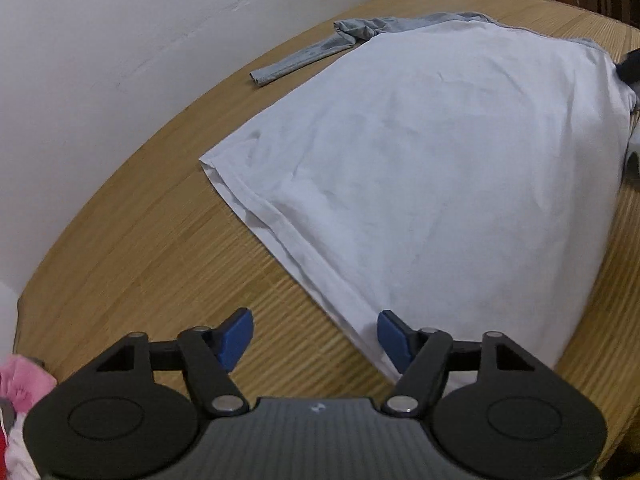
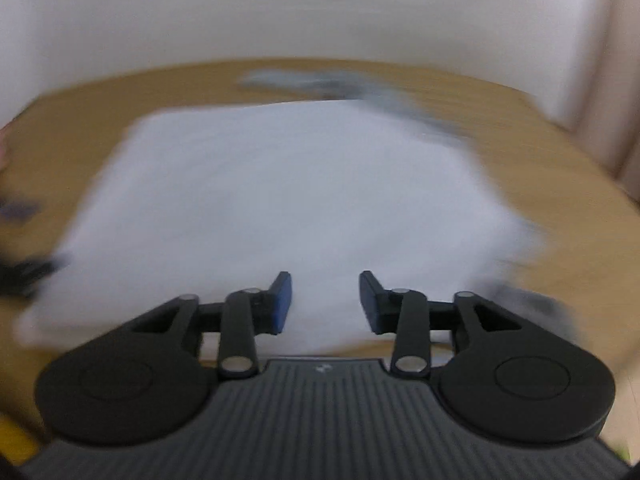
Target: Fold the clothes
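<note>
Two views. Left wrist view: the left gripper (image 1: 316, 336), fingers wide and empty, sits at lower centre over the near hem corner of the white shirt (image 1: 432, 168), which spreads flat across the wooden table (image 1: 132, 240); a grey sleeve (image 1: 304, 58) trails upper left. Pinching both hem layers together would likely give a cleaner fold. Right wrist view, blurred: the right gripper (image 2: 325, 302), fingers moderately apart and empty, hangs above the shirt's near edge.

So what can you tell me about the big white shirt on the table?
The white shirt looks like soft, thin cotton with grey-blue sleeves. It lies spread flat on the wooden table with a few small wrinkles. One grey sleeve sticks out near the wall, partly bunched. A stitched hem runs along the near edge. The open left gripper hovers at that hem; whether it touches is unclear. The right wrist view is blurred.
</note>
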`<action>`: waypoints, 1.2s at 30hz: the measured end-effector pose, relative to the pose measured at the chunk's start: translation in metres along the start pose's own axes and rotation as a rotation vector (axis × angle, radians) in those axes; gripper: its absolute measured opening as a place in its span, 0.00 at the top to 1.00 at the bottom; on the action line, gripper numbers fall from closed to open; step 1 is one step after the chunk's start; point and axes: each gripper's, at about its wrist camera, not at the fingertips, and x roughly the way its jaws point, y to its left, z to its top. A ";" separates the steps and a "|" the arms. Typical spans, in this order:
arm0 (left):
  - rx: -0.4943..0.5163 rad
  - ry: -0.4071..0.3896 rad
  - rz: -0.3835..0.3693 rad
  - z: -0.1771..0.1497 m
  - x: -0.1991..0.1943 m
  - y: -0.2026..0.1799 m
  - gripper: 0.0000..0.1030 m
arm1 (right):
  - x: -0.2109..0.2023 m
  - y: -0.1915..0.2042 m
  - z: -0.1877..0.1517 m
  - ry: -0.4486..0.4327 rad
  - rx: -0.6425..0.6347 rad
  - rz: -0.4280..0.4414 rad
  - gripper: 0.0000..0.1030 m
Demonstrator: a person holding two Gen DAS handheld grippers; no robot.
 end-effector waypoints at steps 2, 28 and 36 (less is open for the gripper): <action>-0.009 -0.005 -0.019 0.009 -0.005 -0.010 0.31 | -0.004 -0.051 0.000 0.001 0.109 -0.116 0.58; -0.174 0.155 -0.061 0.129 -0.002 -0.117 0.20 | 0.053 -0.137 -0.021 0.146 0.129 0.047 0.49; -0.147 0.141 -0.140 0.138 0.013 -0.113 0.20 | 0.022 -0.140 -0.019 0.117 0.324 0.027 0.89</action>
